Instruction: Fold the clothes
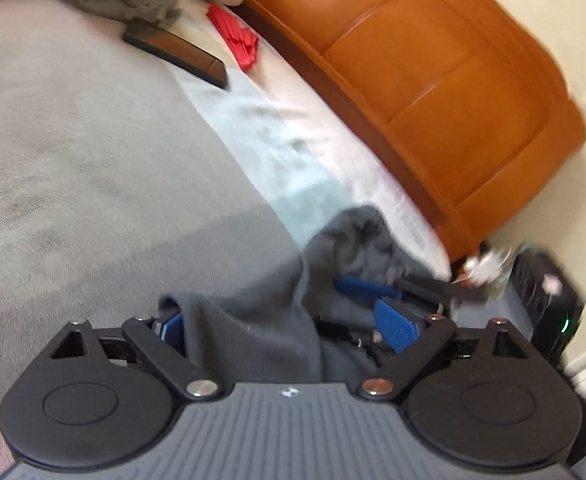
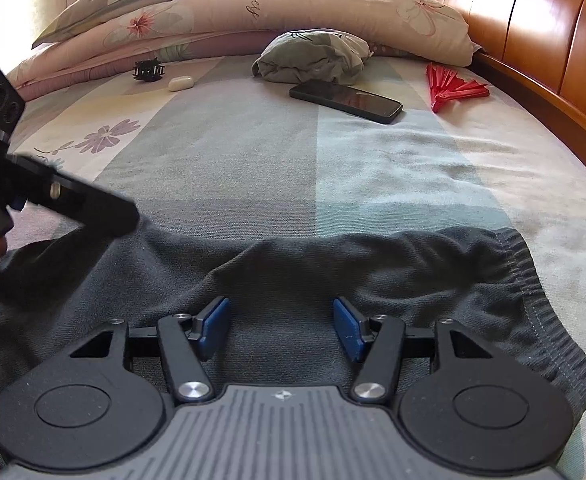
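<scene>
Jaws apart above grey trousers [image 2: 333, 272] near waistband.

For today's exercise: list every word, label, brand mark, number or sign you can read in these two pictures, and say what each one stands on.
"lovely", or close to it: cursive script on the floral quilt, partly creased, so the reading is uncertain.
Small white emblem, not letters: on the grey ribbed body of the right claw.
Faint print on the pale sheet edge by the headboard: too blurred to read.
Phone: screen dark, no text.
</scene>
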`<state>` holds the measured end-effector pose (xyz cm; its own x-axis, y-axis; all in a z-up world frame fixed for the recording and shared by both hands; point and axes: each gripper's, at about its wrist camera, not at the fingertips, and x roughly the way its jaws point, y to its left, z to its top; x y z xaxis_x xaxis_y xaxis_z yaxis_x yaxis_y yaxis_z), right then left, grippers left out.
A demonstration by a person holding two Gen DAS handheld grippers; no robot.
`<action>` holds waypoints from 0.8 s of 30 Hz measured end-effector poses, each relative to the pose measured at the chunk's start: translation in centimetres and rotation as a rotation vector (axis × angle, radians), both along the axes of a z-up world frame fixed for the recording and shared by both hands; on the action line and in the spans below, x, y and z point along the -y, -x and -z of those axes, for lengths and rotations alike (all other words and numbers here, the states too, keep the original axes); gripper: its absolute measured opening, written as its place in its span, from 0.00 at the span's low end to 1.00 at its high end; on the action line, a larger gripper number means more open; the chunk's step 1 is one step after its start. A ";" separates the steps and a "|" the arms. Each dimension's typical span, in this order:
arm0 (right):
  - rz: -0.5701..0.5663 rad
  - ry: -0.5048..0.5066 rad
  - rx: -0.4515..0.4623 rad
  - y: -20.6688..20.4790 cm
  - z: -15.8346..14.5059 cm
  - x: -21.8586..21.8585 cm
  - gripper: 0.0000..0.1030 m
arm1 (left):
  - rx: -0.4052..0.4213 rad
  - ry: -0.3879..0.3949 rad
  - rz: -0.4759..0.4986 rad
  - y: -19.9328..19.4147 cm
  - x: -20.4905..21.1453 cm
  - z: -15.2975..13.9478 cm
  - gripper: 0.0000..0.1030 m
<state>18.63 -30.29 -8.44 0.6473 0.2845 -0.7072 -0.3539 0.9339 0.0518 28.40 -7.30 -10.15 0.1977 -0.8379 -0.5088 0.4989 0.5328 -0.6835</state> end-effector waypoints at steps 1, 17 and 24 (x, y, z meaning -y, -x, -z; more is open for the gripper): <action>-0.001 -0.003 0.000 0.0 0.0 0.1 0.61 | -0.012 0.011 -0.002 -0.3 -0.3 0.1 0.89; 0.004 -0.034 0.011 0.2 0.1 0.3 0.65 | 0.485 -0.517 -0.071 5.8 -2.9 -5.3 0.90; 0.007 -0.044 0.013 0.3 0.1 0.4 0.66 | 0.619 -0.749 -0.032 6.1 -0.6 -1.8 0.92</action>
